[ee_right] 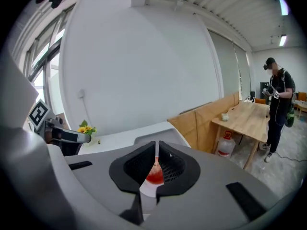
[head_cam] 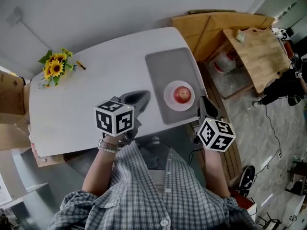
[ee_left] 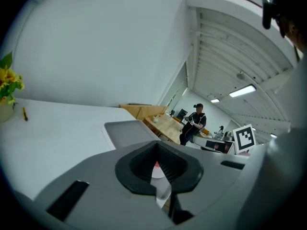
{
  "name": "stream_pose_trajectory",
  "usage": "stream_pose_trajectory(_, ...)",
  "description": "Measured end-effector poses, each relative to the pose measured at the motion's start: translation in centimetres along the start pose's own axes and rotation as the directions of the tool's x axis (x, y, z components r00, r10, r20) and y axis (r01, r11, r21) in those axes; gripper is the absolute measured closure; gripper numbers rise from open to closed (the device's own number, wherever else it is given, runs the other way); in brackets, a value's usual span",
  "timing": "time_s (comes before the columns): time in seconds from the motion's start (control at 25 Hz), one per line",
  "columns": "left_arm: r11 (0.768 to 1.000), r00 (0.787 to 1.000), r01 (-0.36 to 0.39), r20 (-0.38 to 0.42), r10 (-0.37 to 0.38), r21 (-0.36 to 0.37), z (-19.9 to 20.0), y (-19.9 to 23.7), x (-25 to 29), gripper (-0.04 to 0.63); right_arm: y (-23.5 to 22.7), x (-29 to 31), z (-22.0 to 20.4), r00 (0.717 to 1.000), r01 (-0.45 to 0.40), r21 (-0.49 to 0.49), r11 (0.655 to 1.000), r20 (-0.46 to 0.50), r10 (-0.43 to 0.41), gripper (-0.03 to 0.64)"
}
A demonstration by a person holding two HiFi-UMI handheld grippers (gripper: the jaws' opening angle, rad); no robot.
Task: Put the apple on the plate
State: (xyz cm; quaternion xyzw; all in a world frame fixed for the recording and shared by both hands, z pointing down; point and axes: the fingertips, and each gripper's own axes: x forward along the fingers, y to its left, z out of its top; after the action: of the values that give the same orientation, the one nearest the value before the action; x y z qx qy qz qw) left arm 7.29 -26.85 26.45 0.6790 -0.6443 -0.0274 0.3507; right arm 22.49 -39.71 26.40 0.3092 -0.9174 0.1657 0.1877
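A red apple (head_cam: 182, 94) sits on a small white plate (head_cam: 169, 98), which rests on a grey tray (head_cam: 163, 66) at the right end of the white table (head_cam: 96, 80). My left gripper (head_cam: 143, 97) hovers over the table's near edge, just left of the tray, jaws shut and empty. My right gripper (head_cam: 206, 104) hangs off the table's right front corner, close to the plate, also shut on nothing. A sliver of the apple (ee_right: 154, 176) shows through the narrow slit of the right gripper (ee_right: 157, 145). The left gripper (ee_left: 157, 143) frames a bit of the plate (ee_left: 157, 172).
A vase of sunflowers (head_cam: 55, 67) and a small pencil-like thing (head_cam: 80, 65) stand at the table's far left. Right of the table are a wooden partition (head_cam: 211, 25), a wooden table (head_cam: 256, 51), a water bottle (head_cam: 223, 63) and a person (head_cam: 288, 85).
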Motion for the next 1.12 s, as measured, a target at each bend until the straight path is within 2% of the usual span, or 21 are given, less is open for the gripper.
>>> stream_pose_trajectory(0.24, 0.999, 0.996, 0.007, 0.094, -0.011, 0.041, 1.8, -2.0, -3.7, 0.586, 2.7, -1.6, 2.7, 0.996, -0.043, -0.098, 0.994, 0.074, 0.050, 0.581)
stream_pose_trajectory(0.48, 0.998, 0.978, 0.030, 0.204, -0.042, 0.061, 3.0, -3.5, -6.3, 0.586, 4.7, -2.8, 4.1, 0.988, -0.089, -0.132, 0.987, 0.116, 0.105, 0.581)
stream_pose_trajectory(0.68, 0.995, 0.975, 0.032, 0.215, -0.052, 0.098, 3.2, -4.3, -7.0, 0.586, 5.6, -3.6, 5.0, 0.982, -0.101, -0.166, 0.981, 0.141, 0.125, 0.581)
stream_pose_trajectory(1.12, 0.995, 0.973, 0.039, 0.224, -0.059, 0.090, 2.5, -4.9, -7.3, 0.586, 5.8, -4.3, 4.0, 0.984, -0.120, -0.142, 0.983, 0.116, 0.137, 0.583)
